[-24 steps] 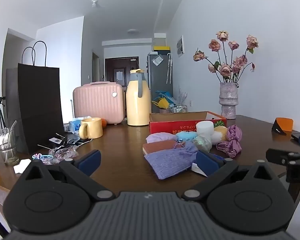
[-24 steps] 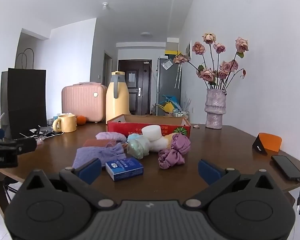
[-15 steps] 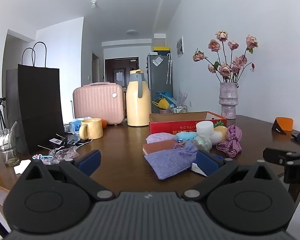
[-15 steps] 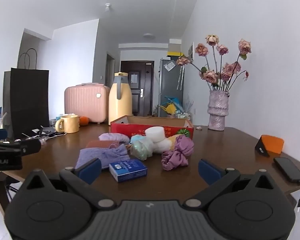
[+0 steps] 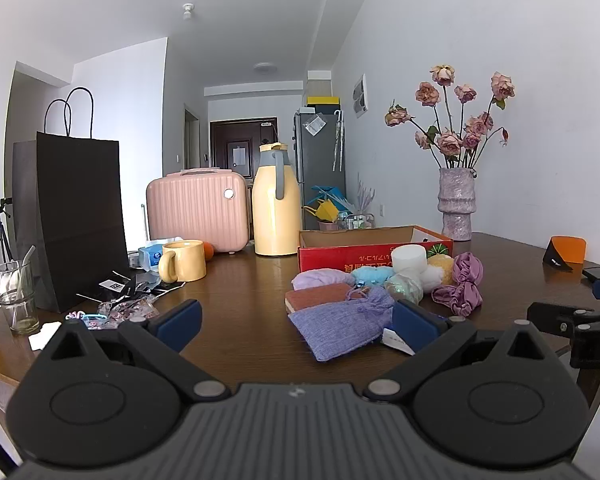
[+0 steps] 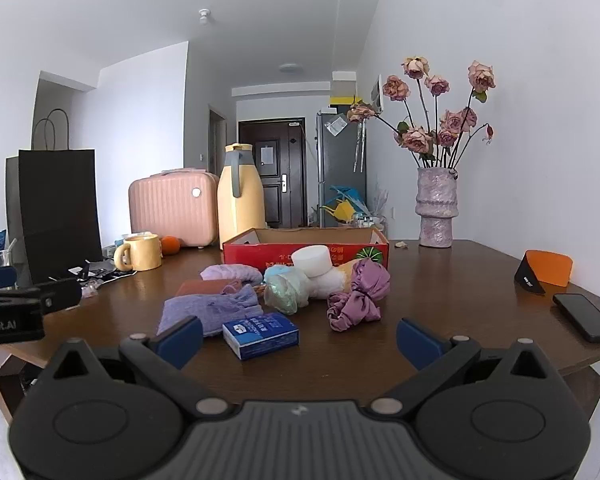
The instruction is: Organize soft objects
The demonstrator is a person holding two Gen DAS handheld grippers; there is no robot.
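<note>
Both grippers hang above the near edge of a brown table (image 6: 440, 280), jaws spread wide and holding nothing. The left gripper (image 5: 296, 322) faces a heap of soft things lying in front of a red box (image 5: 374, 246); the right gripper (image 6: 298, 338) faces the same heap from farther right.

Nearest the left gripper, well in front of the box, lies a lilac pouch (image 5: 342, 326), touching a rust-brown sponge (image 5: 320, 296) behind it. Against the box's front wall sit a pale purple bundle (image 5: 322, 279), a light blue puff (image 5: 374, 275), a white foam puck (image 5: 408, 258) and a white fluffy ball (image 5: 434, 278). A mint mesh ball (image 6: 286, 294) rests just in front of the box, right of the pouch. A mauve scrunchie (image 6: 358, 296) lies at the heap's right end, in front of the box's right corner. A blue carton (image 6: 260, 334) lies in front of the box, nearest the right gripper, touching the pouch.

Left of the box stand a yellow flask (image 5: 276, 210), a pink case (image 5: 198, 208), a yellow mug (image 5: 182, 260) and a black bag (image 5: 74, 220). A vase (image 6: 436, 208) of dried roses stands right of the box; a phone (image 6: 586, 318) lies farther right.
</note>
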